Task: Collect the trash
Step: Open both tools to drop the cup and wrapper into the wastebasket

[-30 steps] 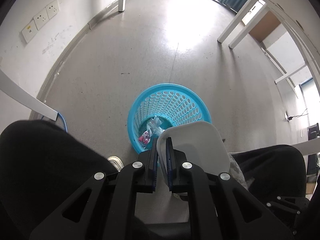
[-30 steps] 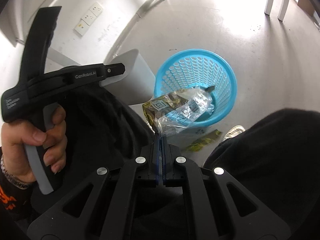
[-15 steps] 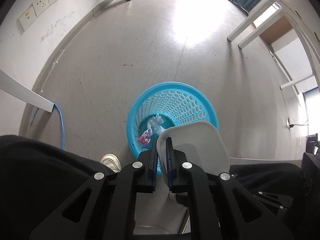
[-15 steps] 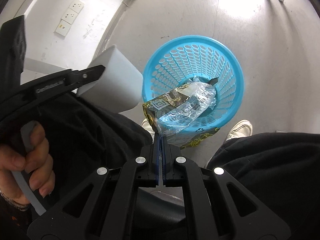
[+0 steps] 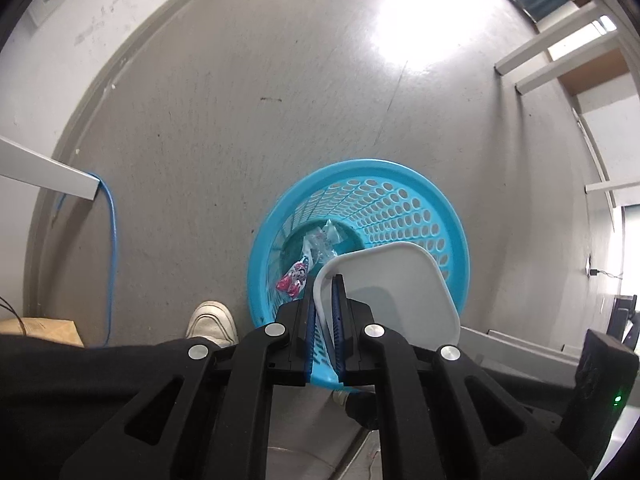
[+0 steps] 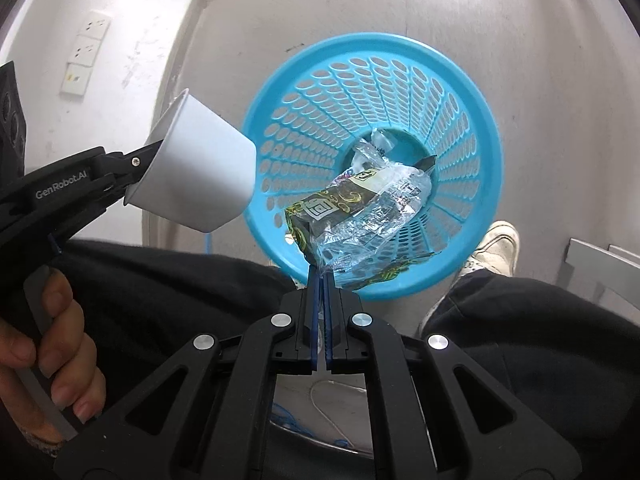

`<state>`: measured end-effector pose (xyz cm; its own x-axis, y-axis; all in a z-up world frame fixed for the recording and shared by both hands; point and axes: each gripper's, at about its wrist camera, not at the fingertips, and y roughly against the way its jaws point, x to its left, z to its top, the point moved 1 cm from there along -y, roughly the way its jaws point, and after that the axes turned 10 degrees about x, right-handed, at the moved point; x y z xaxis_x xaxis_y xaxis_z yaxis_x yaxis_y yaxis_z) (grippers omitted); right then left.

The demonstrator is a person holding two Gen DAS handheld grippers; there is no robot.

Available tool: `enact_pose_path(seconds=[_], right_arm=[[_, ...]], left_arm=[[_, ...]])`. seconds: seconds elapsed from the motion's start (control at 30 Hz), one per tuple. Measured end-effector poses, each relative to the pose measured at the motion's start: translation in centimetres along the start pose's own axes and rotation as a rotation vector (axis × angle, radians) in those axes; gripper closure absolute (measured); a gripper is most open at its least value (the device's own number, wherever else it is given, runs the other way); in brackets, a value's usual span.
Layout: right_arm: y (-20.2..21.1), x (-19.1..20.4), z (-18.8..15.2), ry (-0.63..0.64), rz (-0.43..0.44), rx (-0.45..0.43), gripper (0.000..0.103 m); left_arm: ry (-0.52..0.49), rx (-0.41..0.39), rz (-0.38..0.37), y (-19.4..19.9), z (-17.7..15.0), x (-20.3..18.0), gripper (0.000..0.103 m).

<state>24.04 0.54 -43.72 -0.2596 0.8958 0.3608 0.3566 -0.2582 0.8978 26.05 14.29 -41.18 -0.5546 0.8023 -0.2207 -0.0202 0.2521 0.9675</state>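
Right wrist view: my right tool (image 6: 320, 280), clamped on a wrapper (image 6: 360, 216), now hangs over the bin (image 6: 472, 92); left tool (image 5: 325, 292) pinches a cup (image 5: 392, 288); drop looks imminent.

Grey floor (image 5: 224, 128), white wall (image 5: 52, 68), sockets (image 6: 86, 58)

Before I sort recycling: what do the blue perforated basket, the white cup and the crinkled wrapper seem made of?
Blue perforated basket: moulded plastic, glossy, regular holes. White cup: matte, thin-walled, probably plastic or paper. Crinkled wrapper: clear glossy plastic film, partly printed, creased.
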Motion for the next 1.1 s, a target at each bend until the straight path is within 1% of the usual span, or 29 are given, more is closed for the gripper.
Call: enact_pose_path(seconds=[0.17, 0.27, 0.4, 0.43, 0.5, 0.53, 0.57, 0.6, 0.63, 0.67, 0.77, 0.87, 0.93, 1.1], right_arm=[[-2.1, -1.0, 2.5, -0.010, -0.023, 0.028, 0.101], [-2.5, -1.6, 3.5, -0.036, 0.007, 0.028, 0.101], [-2.7, -1.9, 4.4, -0.038, 0.030, 0.015, 0.100], [-2.7, -2.0, 4.5, -0.040, 0.037, 0.014, 0.099], [-2.6, -2.2, 4.6, -0.046, 0.035, 0.007, 0.097], [-2.5, -2.5, 4.7, -0.056, 0.023, -0.001, 0.084], [-2.3, -2.8, 4.7, -0.068, 0.017, -0.005, 0.077], [-2.3, -3.1, 4.7, -0.086, 0.018, -0.005, 0.069], [-2.3, -3.4, 4.6, -0.098, 0.020, -0.002, 0.069], [-2.4, -3.5, 4.6, -0.102, 0.014, 0.000, 0.069], [-2.5, -3.7, 4.4, -0.102, -0.016, 0.009, 0.068], [-2.6, -3.5, 4.5, -0.098, -0.038, 0.006, 0.066], [-2.8, -3.5, 4.6, -0.094, -0.053, 0.000, 0.062], [-2.4, -3.1, 4.3, -0.083, -0.083, -0.008, 0.060]], left_arm=[[0.023, 0.008, 0.009, -1.4, 1.2, -0.2, 0.096], [0.034, 0.017, -0.011, -1.8, 1.7, -0.2, 0.096], [0.043, 0.023, -0.019, -2.1, 2.2, 0.0, 0.096], [0.046, 0.024, -0.032, -2.1, 2.3, 0.0, 0.096], [0.053, 0.048, -0.090, -2.4, 2.7, 0.1, 0.096], [0.058, 0.064, -0.117, -2.6, 2.7, 0.0, 0.086], [0.057, 0.075, -0.132, -2.8, 2.8, 0.0, 0.059], [0.064, 0.062, -0.125, -2.8, 2.8, 0.1, 0.052], [0.069, 0.048, -0.106, -2.7, 2.8, 0.2, 0.058], [0.069, 0.043, -0.091, -2.7, 2.8, 0.0, 0.062], [0.068, 0.054, -0.103, -2.8, 2.7, 0.0, 0.062], [0.062, 0.053, -0.092, -2.7, 2.6, 0.0, 0.062], [0.058, 0.054, -0.085, -2.5, 2.7, -0.2, 0.062], [0.041, 0.054, -0.054, -2.2, 2.5, -0.2, 0.062]])
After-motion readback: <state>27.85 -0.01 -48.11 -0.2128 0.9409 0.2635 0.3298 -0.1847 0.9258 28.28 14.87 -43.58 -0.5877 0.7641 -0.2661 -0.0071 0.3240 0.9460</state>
